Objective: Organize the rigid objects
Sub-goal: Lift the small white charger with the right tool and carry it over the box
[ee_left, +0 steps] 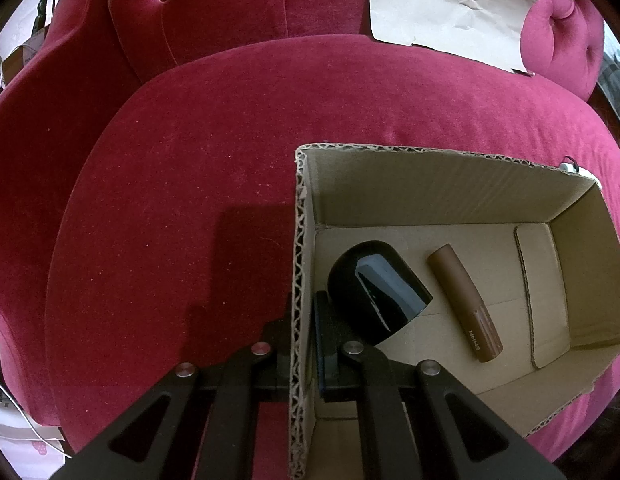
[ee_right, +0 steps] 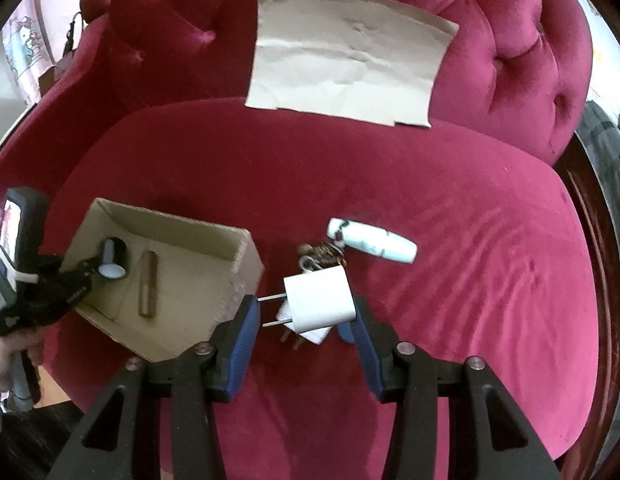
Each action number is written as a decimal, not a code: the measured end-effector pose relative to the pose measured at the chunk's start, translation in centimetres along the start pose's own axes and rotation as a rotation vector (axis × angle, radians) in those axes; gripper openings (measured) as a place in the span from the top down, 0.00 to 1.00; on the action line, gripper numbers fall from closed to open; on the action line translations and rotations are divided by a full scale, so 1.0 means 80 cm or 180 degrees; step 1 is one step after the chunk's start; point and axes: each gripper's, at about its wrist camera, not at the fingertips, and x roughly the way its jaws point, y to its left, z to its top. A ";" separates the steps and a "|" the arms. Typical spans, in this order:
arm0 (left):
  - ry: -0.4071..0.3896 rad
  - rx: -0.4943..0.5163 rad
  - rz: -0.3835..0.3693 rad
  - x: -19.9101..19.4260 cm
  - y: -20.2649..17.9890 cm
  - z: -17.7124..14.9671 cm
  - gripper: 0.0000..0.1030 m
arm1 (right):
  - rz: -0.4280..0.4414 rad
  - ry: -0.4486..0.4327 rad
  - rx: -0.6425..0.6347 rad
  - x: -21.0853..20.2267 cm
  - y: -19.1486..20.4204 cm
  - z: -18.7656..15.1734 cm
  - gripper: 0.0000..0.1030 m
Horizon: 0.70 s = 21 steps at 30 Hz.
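An open cardboard box (ee_left: 430, 184) (ee_right: 245, 256) sits on the red velvet seat. Inside lie a glossy black cup (ee_left: 374, 292) (ee_right: 111, 260) on its side and a brown tube (ee_left: 466, 304) (ee_right: 147, 284). My left gripper (ee_left: 301, 348) (ee_right: 89, 276) is shut on the box's left wall, one finger inside, one outside. My right gripper (ee_right: 303, 316) is open around a white plug adapter (ee_right: 320, 298), which lies on a second white adapter (ee_right: 310, 332). A white cylindrical bottle (ee_right: 372, 240) and a key bunch (ee_right: 322, 254) lie just beyond.
A creased sheet of brown paper (ee_right: 346, 56) (ee_left: 446, 8) leans on the tufted sofa back. The seat cushion (ee_right: 470, 280) stretches to the right of the objects. Room clutter (ee_left: 13, 60) shows at the far left edge.
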 end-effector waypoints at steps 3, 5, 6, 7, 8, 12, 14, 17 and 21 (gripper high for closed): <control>-0.0003 -0.0002 0.0005 0.000 -0.001 0.000 0.95 | 0.0055 -0.0048 -0.0025 -0.002 0.011 0.007 0.51; -0.0003 -0.0002 0.0008 0.000 -0.002 0.000 0.95 | 0.0097 -0.0069 -0.0048 -0.002 0.020 0.011 0.52; -0.0003 -0.0002 0.0009 0.000 -0.001 0.000 0.94 | 0.0114 -0.0077 -0.0059 -0.003 0.024 0.012 0.51; -0.0004 -0.0002 0.0009 0.000 -0.001 0.000 0.94 | 0.0135 -0.0086 -0.0076 -0.003 0.029 0.014 0.51; -0.0004 -0.0001 0.0008 0.000 -0.001 0.000 0.94 | 0.0158 -0.0092 -0.0093 -0.003 0.035 0.016 0.51; -0.0003 -0.0001 0.0010 0.000 -0.002 0.000 0.94 | 0.0219 -0.0093 -0.0131 -0.001 0.052 0.021 0.51; -0.0004 0.0000 0.0007 0.000 -0.002 0.000 0.94 | 0.0262 -0.0099 -0.0152 0.000 0.062 0.024 0.51; -0.0002 0.0001 0.0007 0.000 -0.002 0.000 0.94 | 0.0314 -0.0100 -0.0174 0.000 0.073 0.027 0.51; -0.0002 -0.0001 0.0007 0.001 -0.003 0.001 0.94 | 0.0379 -0.0089 -0.0197 0.005 0.089 0.030 0.52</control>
